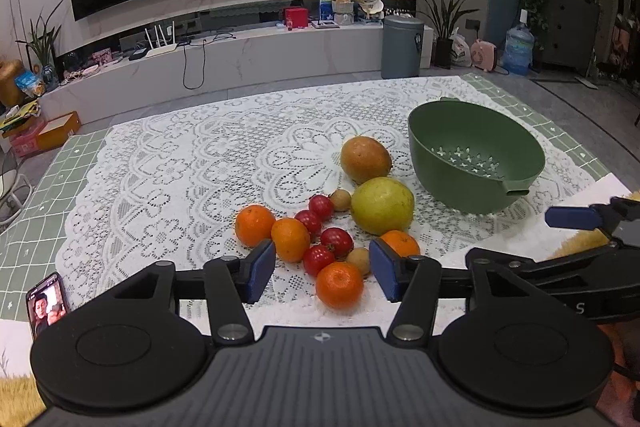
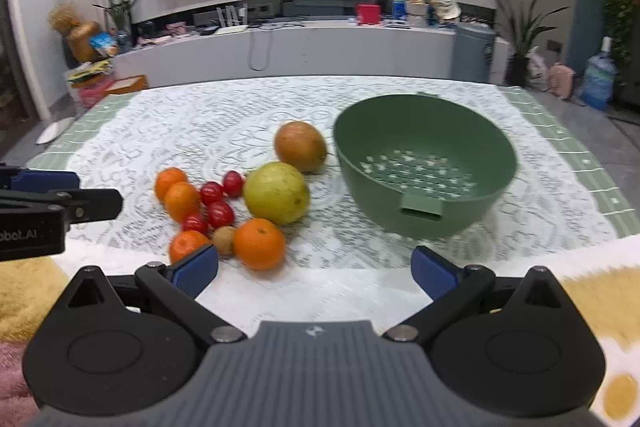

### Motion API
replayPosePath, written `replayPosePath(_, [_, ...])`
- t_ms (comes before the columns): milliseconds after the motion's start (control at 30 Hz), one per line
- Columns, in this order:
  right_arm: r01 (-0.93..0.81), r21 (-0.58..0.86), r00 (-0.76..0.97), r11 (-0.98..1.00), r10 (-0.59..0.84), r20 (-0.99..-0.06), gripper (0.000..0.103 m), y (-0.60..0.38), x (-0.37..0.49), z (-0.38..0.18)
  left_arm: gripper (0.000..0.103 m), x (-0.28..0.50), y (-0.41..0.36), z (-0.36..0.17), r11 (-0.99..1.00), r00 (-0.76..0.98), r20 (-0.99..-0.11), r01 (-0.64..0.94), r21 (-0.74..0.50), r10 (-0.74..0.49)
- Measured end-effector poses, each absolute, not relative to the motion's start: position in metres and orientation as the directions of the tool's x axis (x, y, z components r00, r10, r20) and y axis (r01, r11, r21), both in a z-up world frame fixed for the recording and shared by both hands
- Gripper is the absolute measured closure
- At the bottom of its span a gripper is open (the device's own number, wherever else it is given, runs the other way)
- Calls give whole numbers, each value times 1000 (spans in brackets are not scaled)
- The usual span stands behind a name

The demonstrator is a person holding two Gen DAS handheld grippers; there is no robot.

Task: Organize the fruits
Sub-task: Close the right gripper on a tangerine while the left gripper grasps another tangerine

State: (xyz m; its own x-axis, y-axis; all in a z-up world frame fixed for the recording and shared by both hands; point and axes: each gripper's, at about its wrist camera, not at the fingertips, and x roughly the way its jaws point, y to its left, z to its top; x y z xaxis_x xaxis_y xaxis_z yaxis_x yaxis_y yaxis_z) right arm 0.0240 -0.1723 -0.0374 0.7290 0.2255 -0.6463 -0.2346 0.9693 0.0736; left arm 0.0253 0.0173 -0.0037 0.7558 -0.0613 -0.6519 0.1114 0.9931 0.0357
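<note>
Hanging open, both the left tongs [image 1: 322,269] and right tongs [image 2: 315,270] hold nothing; the green bowl [image 2: 424,131] has no fruit.

We count four oranges [image 1: 339,284], four tomatoes [image 1: 318,259], two longans [image 1: 359,260], one mango [image 1: 365,159], one guava [image 1: 382,205], one colander [image 1: 476,159].

Both tongs [image 1: 322,273] [image 2: 316,269] have black linkage arms, blue ribbed pads, silver rivets, grey ridged bodies.
</note>
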Motion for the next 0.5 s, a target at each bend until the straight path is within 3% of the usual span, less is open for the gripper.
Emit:
replayPosePath(133, [-253, 79, 719, 964, 242, -652, 4, -167, 41, -43, 42, 36, 19, -8, 991, 747, -661, 132, 36, -75])
replayPosePath(300, [-273, 84, 704, 958, 258, -662, 5, -157, 60, -50, 51, 50, 19, -19, 987, 735, -674, 152, 47, -81])
replayPosePath(367, [-296, 71, 698, 953, 266, -665, 17, -151, 67, -51, 53, 56, 21, -23, 986, 734, -673, 159, 42, -89])
replayPosePath(500, [-315, 88, 681, 945, 290, -672, 29, -144, 80, -59, 57, 72, 30, -33, 990, 706, -701, 139, -1, -100])
